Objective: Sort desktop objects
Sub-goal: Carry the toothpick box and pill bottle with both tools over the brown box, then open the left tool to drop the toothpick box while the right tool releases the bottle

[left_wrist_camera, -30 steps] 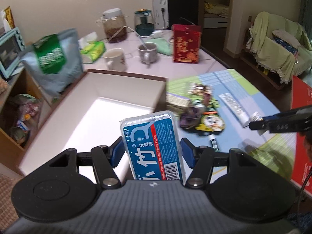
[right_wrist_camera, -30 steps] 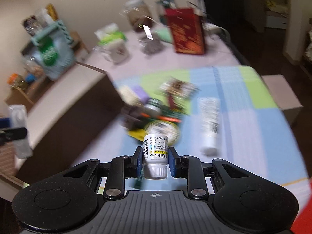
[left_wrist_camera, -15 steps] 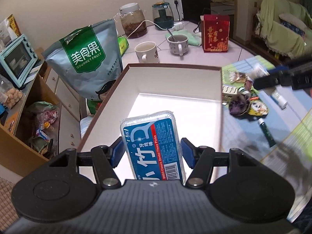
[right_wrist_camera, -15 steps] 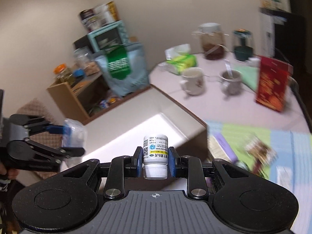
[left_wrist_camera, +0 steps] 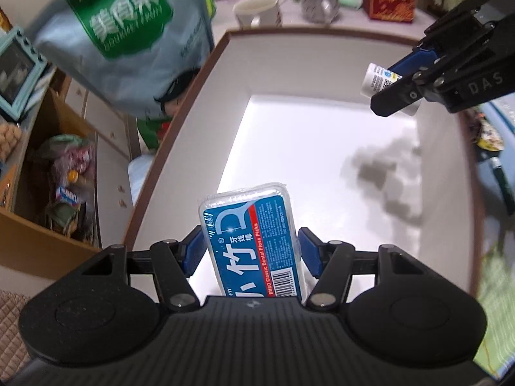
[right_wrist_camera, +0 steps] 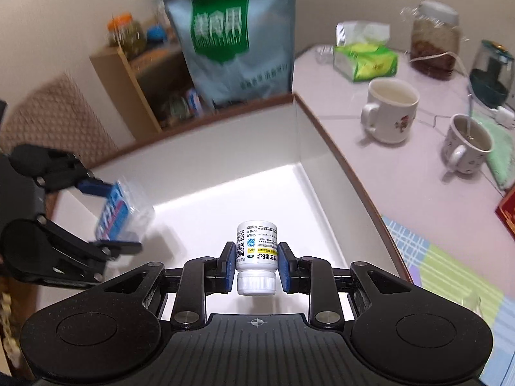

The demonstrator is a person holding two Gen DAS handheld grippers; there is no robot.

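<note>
A large white box with a brown rim point(left_wrist_camera: 289, 148) fills both views. My left gripper point(left_wrist_camera: 251, 251) is shut on a blue floss pick pack point(left_wrist_camera: 251, 234) and hangs over the box's near end. My right gripper point(right_wrist_camera: 257, 268) is shut on a small white pill bottle point(right_wrist_camera: 257, 247), cap toward the camera, above the box floor point(right_wrist_camera: 244, 199). In the left wrist view the right gripper point(left_wrist_camera: 402, 87) reaches in over the box's right wall with the bottle point(left_wrist_camera: 375, 78). In the right wrist view the left gripper point(right_wrist_camera: 106, 215) holds the pack point(right_wrist_camera: 119, 212) at the left.
A grey-and-green snack bag point(right_wrist_camera: 231, 38) stands behind the box's far corner. Two mugs point(right_wrist_camera: 389, 112) point(right_wrist_camera: 466, 148), a green tissue pack point(right_wrist_camera: 367, 59) and a jar point(right_wrist_camera: 434, 38) sit on the table beyond. Loose small items point(left_wrist_camera: 489, 141) lie right of the box. A wooden shelf point(left_wrist_camera: 48, 193) stands left.
Both grippers have swung from the pile of items on the checked cloth to above the box, still holding the pack and the bottle. The right gripper now reaches over the box's wall.
</note>
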